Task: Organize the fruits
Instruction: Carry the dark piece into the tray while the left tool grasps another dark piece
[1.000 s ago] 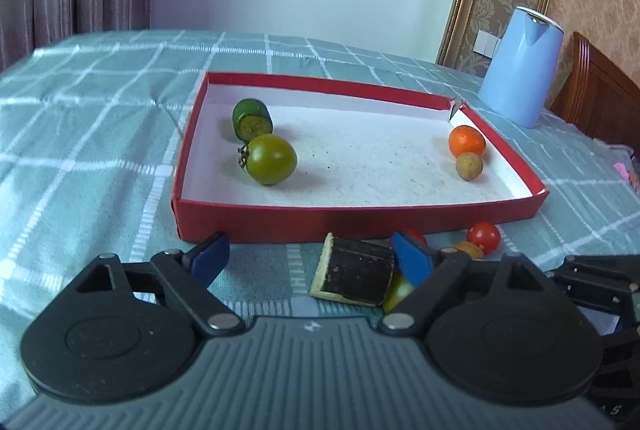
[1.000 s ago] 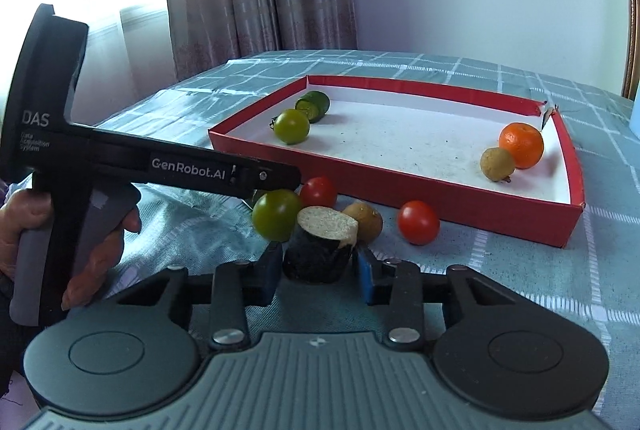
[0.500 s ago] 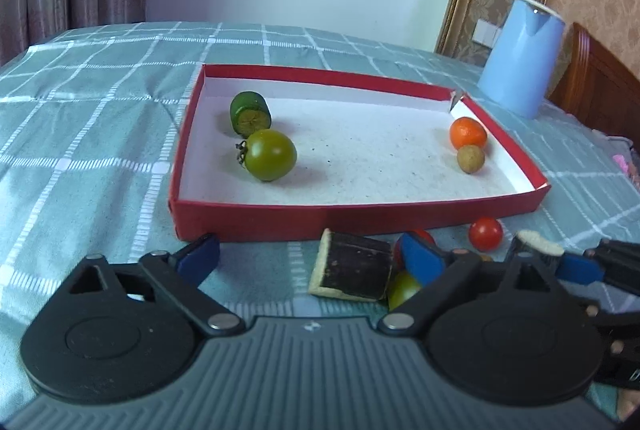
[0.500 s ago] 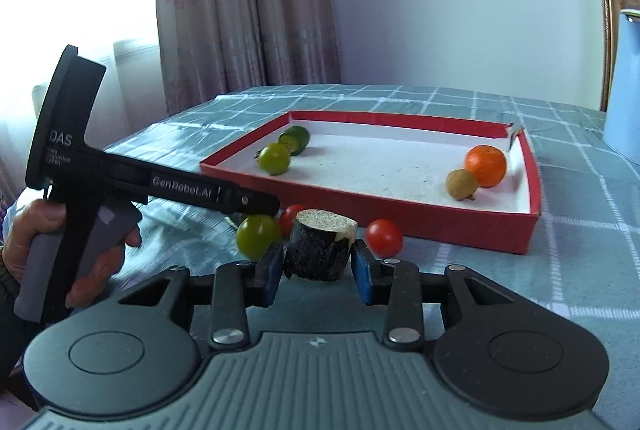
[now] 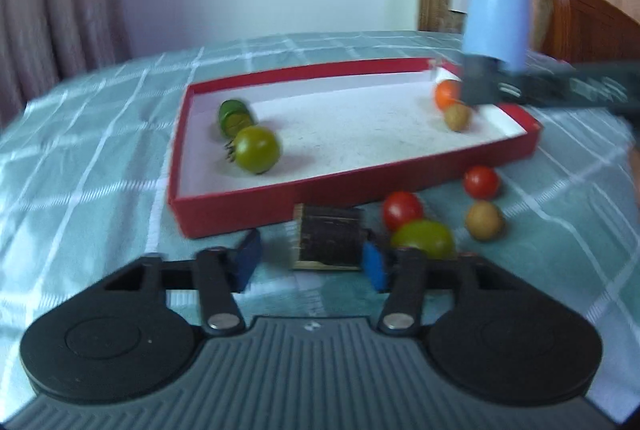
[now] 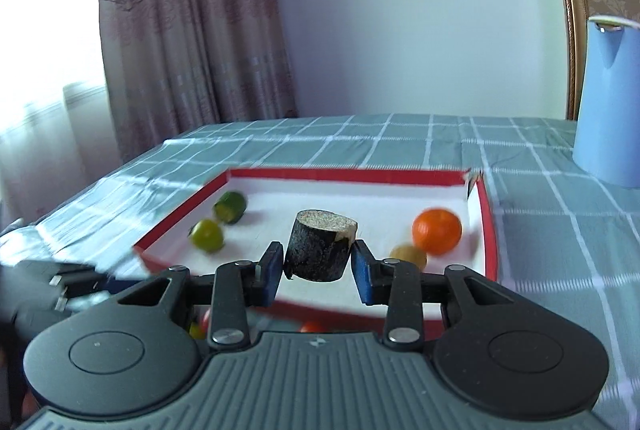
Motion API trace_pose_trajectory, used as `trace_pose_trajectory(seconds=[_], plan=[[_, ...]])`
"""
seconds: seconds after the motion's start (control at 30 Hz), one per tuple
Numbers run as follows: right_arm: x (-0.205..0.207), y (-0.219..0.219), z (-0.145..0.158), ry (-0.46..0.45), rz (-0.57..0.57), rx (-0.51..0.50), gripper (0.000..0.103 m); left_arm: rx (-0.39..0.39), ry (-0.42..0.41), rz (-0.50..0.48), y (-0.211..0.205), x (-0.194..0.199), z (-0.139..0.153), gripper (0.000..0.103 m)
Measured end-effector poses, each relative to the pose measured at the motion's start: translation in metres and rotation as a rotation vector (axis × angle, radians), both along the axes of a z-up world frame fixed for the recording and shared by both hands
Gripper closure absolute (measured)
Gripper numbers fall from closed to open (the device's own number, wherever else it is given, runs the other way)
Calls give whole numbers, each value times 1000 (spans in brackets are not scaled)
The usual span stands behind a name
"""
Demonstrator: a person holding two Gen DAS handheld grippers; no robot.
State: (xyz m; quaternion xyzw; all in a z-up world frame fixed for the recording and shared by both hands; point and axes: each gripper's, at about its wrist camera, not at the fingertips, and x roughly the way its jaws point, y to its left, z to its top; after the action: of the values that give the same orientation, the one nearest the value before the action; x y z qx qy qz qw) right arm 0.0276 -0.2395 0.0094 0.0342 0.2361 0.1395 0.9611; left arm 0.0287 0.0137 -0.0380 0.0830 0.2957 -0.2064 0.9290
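right gripper (image 6: 316, 272): clamped on a dark, rough-skinned cylinder chunk (image 6: 321, 250), held above the red tray's (image 6: 489, 226) near edge
left gripper (image 5: 310, 264): spread wide, empty, before a second dark chunk (image 5: 328, 238) outside the tray
tray contents: green tomato (image 6: 207, 235), cucumber piece (image 6: 230, 207), orange (image 6: 437, 231), tan round fruit (image 6: 408, 255)

Left gripper (image 5: 312, 262) is spread wide around a dark cut chunk (image 5: 328, 240) lying on the checked cloth (image 5: 80, 166), right by the red tray (image 5: 240, 208). Bit blurry, but the pads don't seem to touch it.
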Motion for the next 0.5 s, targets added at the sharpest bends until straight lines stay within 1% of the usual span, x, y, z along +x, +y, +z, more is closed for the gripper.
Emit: trace_pose_trajectory(seconds=[0.03,0.13,0.23,0.37,0.5], plan=[[4,2,-1,3,-3,-6,67,-5,1,-5,-1,-1,0,70],[9,4,-5,17,-2,-11,67,-25,8,1,1,-1,-1,72],[11,5,-7,23,-6,-20,67,-49,15,14,6,2,0,73],[12,5,-9,22,-11,-30,67,-94,-9,32,13,-2,5,73],[16,6,-12,32,-16,-38,67,-145,-8,45,17,0,12,73]])
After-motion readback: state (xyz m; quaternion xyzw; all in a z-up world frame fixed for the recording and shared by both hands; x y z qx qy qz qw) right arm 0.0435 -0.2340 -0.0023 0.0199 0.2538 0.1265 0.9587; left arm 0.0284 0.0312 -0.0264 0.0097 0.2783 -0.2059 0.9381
